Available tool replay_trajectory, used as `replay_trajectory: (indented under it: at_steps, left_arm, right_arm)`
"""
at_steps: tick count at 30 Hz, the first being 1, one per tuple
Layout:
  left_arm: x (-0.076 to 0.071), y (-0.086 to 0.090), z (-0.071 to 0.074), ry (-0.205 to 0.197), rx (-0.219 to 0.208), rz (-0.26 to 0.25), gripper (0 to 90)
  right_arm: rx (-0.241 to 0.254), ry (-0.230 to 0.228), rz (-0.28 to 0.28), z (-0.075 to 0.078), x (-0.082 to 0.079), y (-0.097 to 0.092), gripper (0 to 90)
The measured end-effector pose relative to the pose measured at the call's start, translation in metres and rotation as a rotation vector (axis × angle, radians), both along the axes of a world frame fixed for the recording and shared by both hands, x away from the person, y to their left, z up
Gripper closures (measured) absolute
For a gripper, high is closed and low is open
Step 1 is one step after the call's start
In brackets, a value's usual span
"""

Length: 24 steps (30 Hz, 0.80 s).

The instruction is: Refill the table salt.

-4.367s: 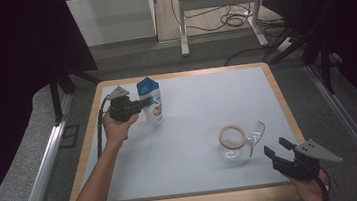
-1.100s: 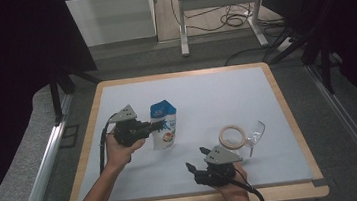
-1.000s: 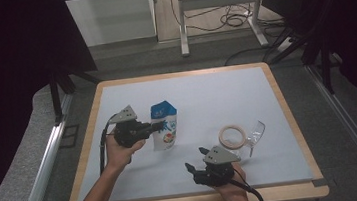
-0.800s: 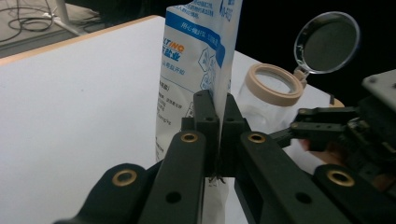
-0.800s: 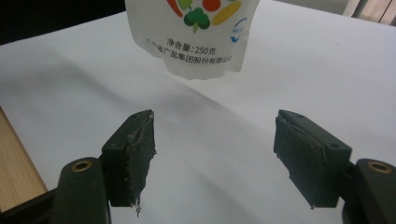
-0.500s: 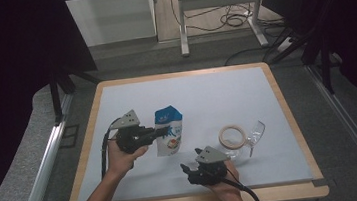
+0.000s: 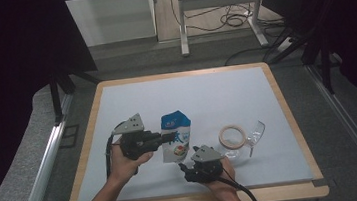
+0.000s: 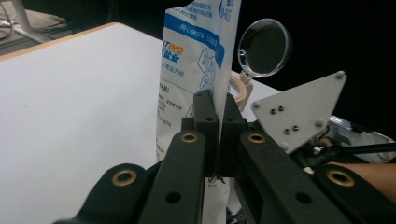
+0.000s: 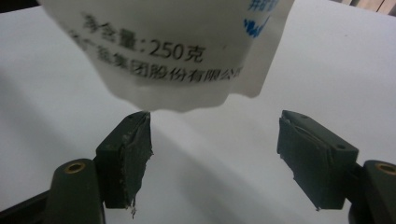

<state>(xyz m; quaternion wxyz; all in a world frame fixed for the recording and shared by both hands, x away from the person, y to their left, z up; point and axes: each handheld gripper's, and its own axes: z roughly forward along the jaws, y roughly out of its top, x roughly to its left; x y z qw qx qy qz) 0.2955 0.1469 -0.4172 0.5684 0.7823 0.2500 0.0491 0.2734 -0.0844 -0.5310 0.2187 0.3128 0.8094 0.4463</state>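
1. A white table (image 7: 116, 102) with a pale wooden rim spreads before a person whose two forearms come in from its near edge, each hand holding a black two-jaw gripper.
2. The left forearm angles up from the near left corner; its hand carries the left gripper (image 7: 166, 138) level above the table, pointing to the right in the high view, jaws pressed together on the edge of a blue-and-white printed pouch (image 7: 176, 142).
3. The right hand (image 7: 218, 175) sits low near the front rim, and the right gripper (image 7: 186, 166) points toward the pouch's bottom. Its jaws have just been opening and stand spread apart, gripping nothing; in the right gripper view, the pouch's bottom seam (image 9: 177, 100) hangs just above and between the pads (image 9: 128, 156).
4. The pouch stands upright, lifted off the table at left of centre, its top corner flopping over. In the left gripper view, the pouch (image 8: 196, 70) rises straight from the clamped jaws.
5. A clear plastic cup (image 7: 251, 138) lies on its side to the right of the pouch; what it contains cannot be told.
6. A roll of tan tape (image 7: 232, 137) lies flat, touching the cup.
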Motion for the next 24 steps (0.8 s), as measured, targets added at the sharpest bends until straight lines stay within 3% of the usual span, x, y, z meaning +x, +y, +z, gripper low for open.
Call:
replay_trajectory:
  at_steps: [10,14,20,24]
  left_arm:
    - [-0.002,-0.010,0.004,0.012,-0.002,-0.043,90.0]
    - [-0.003,-0.015,0.006,0.009,0.004,-0.054,90.0]
    - [0.006,-0.018,0.003,0.035,-0.001,-0.050,90.0]
    - [0.010,-0.019,0.002,0.055,-0.016,-0.056,90.0]
  right_arm:
    - [0.002,-0.060,0.006,0.003,0.001,0.000,26.9]
    - [-0.017,-0.111,0.014,0.004,-0.002,0.002,26.2]
    - [-0.022,-0.141,0.037,0.005,-0.008,0.002,30.5]
    - [0.009,-0.120,0.037,0.006,-0.008,-0.002,33.2]
